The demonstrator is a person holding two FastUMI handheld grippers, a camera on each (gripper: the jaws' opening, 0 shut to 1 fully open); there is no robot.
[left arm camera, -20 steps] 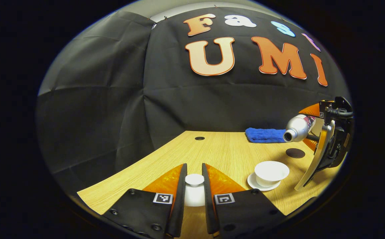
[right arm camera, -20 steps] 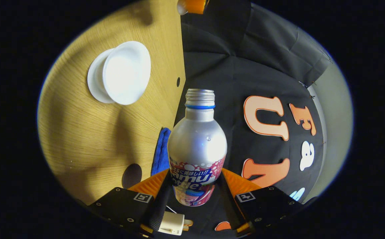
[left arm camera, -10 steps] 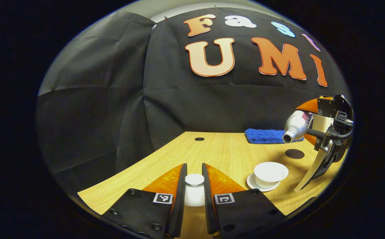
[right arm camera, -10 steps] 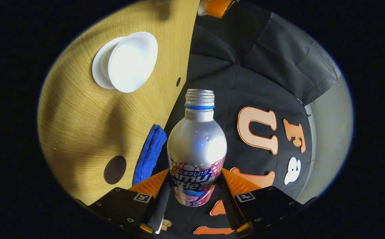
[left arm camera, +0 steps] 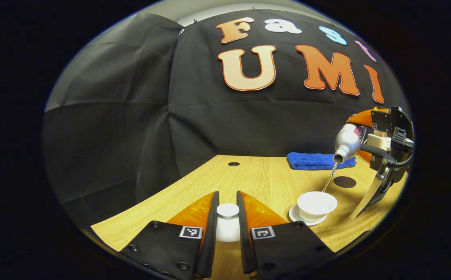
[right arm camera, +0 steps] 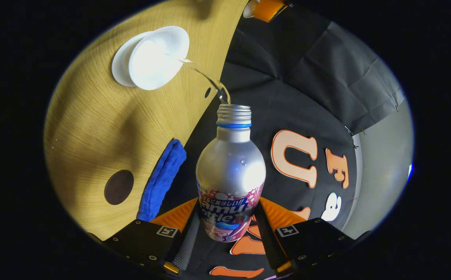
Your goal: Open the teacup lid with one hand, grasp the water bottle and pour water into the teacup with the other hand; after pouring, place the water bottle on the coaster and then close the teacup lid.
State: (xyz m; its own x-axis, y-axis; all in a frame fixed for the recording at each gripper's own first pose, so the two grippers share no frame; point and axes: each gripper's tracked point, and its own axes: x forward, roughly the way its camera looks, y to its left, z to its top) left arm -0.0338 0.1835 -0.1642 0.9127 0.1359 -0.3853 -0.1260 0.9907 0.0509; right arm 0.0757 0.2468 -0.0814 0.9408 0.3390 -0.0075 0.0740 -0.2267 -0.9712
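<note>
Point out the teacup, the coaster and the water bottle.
teacup (left arm camera: 316,203), left gripper view, rim of the bowl.
coaster (left arm camera: 344,181), left gripper view, centre of the disc.
water bottle (right arm camera: 231,167), right gripper view, silver shoulder.

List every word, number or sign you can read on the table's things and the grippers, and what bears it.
Water bottle label: wording cut off by the right gripper or too small to read.
Square markers on the left gripper: coded patterns, no words.
Teacup, lid, coaster: none.
</note>
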